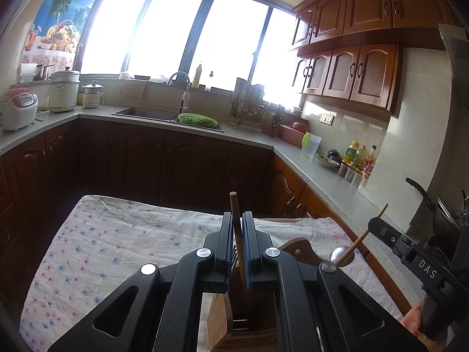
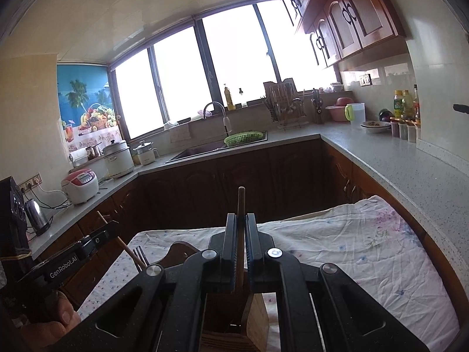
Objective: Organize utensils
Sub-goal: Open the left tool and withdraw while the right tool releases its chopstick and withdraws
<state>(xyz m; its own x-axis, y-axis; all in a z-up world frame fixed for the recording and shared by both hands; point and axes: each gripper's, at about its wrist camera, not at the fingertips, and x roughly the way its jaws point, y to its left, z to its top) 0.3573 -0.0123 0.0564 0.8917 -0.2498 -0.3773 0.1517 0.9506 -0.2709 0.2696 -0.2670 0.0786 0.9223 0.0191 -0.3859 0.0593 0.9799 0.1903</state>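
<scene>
The holder (image 1: 222, 319), a wooden box, stands on the cloth-covered tabletop (image 1: 117, 243) beneath both claws. The left claw (image 1: 237, 252) grips a fork's handle (image 1: 236, 223), tines down in the box; the right claw (image 2: 241, 252) grips a spoon's handle (image 2: 241, 202) over it.

This is a home kitchen. Daylight is streaming through a wide window (image 1: 176, 35) above a sink (image 1: 146, 113) with a curved tap (image 1: 183, 88). Brown wooden cabinets (image 1: 351, 70) are hanging on the wall, a rice cooker (image 2: 79, 184) and pots are sitting on the grey desk (image 2: 395, 164), and oil bottles (image 2: 406, 102) are standing in the corner.
</scene>
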